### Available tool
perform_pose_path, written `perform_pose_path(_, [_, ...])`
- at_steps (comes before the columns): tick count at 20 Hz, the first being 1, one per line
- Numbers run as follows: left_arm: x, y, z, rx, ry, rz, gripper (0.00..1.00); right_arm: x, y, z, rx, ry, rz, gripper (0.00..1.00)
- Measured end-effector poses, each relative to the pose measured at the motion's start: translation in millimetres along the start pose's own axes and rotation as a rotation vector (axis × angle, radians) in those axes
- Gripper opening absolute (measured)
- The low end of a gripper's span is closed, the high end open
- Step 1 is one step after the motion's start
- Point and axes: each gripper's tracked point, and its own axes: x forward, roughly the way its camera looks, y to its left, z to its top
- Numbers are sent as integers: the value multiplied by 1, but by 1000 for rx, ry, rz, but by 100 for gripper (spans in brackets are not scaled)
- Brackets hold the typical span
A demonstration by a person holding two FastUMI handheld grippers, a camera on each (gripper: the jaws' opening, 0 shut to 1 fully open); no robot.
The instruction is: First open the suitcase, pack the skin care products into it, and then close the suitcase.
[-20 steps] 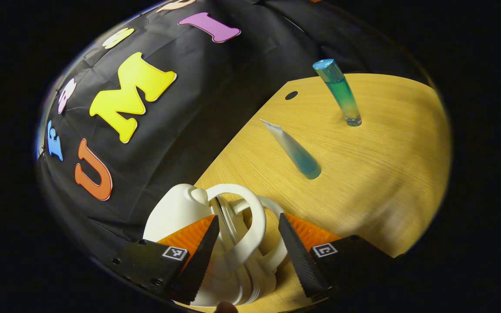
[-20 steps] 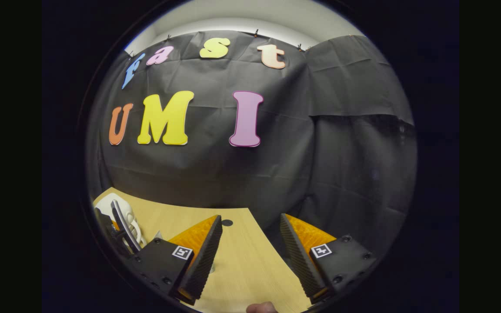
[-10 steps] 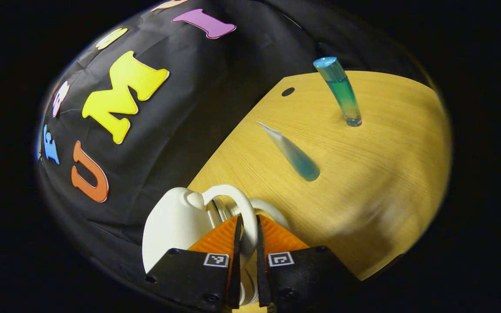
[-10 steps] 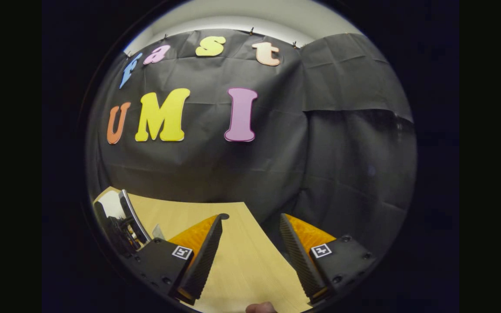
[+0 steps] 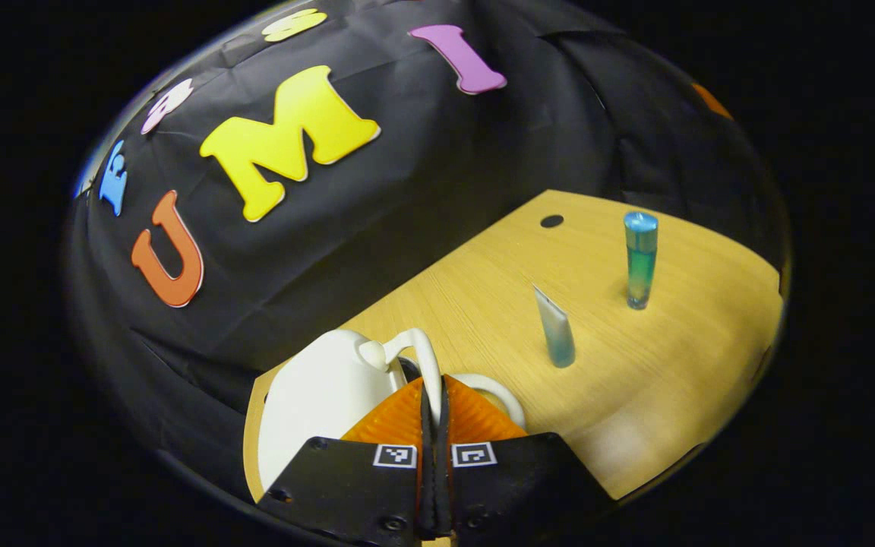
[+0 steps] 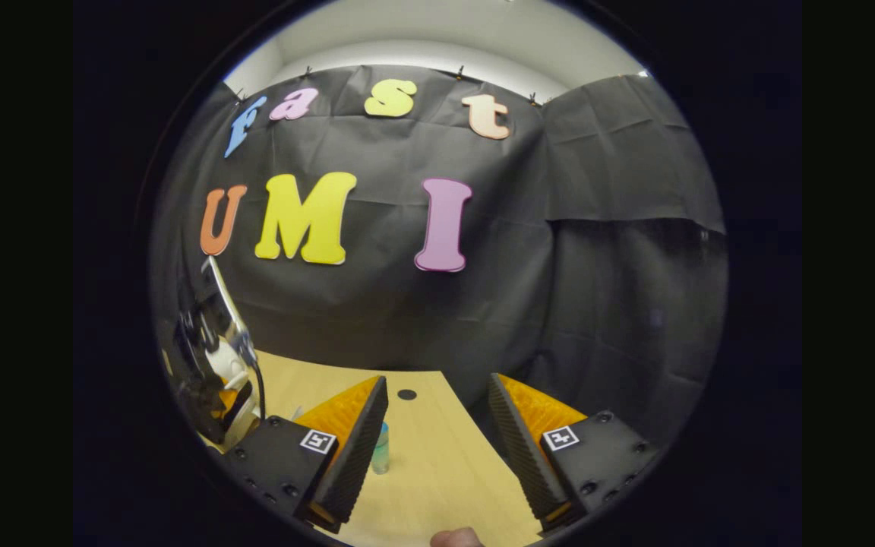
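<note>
In the left gripper view we see, at the lower left, the white suitcase (image 5: 320,399) lying on the wooden table (image 5: 658,387), close to the table's near-left corner and just in front of the booth wall. Its white loop handle (image 5: 424,361) rises from the shell, and our left tongs (image 5: 434,395) are clenched on that handle, both fingers pressed flat against it with almost no gap between them. A second white loop shows just to the right of the tongs. We cannot tell from here whether the case is latched.

Moving right across the table, a small blue-tinted tube (image 5: 556,328) stands on its cap, flat crimped end up, well apart from the suitcase. Just beyond it, farther right, a tall blue-green bottle (image 5: 640,260) stands upright. Behind the two, near the table's back edge, we see a small dark round hole (image 5: 551,221).

In the right gripper view, at the far left, we see the left gripper's dark body with the white suitcase handle beside it. To the right of that, our right tongs (image 6: 437,437) are released, fingers spread wide with nothing between them, hanging above the table. The blue-green bottle peeks out just beside the left finger, and the dark hole lies beyond it.
</note>
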Motion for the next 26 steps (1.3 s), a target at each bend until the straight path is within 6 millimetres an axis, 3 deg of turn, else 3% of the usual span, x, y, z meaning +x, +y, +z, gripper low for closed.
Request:
perform_pose_path(3, [-19, 40, 26, -114, -63, 13, 3, -3, 30, 18, 3, -30, 43, 80])
perform_pose_path(5, [-34, 68, 33, -197, -95, 21, 3, -6, 54, 29, 0, -52, 80, 80])
perform_pose_path(7, [-47, 111, 36, -249, -135, 58, 3, -8, 74, 39, 2, -69, 110, 80])
perform_pose_path(9, [-57, 158, 29, -305, -170, 76, 3, -11, 96, 46, 6, -77, 143, 80])
perform_pose_path(12, [-69, 211, 4, -389, -216, 50, 3, -17, 130, 54, -7, -88, 196, 80])
perform_pose_path(15, [-72, 277, -40, -436, -231, 125, 3, -25, 159, 60, -41, -93, 240, 79])
perform_pose_path(19, [-63, 330, -118, -526, -185, 161, 3, -31, 189, 57, -70, -65, 265, 80])
perform_pose_path(22, [-38, 349, -181, -603, -131, 164, 3, -31, 209, 53, -100, -41, 283, 80])
perform_pose_path(26, [-1, 347, -273, -733, -8, 123, 4, -26, 220, 49, -145, -19, 276, 80])
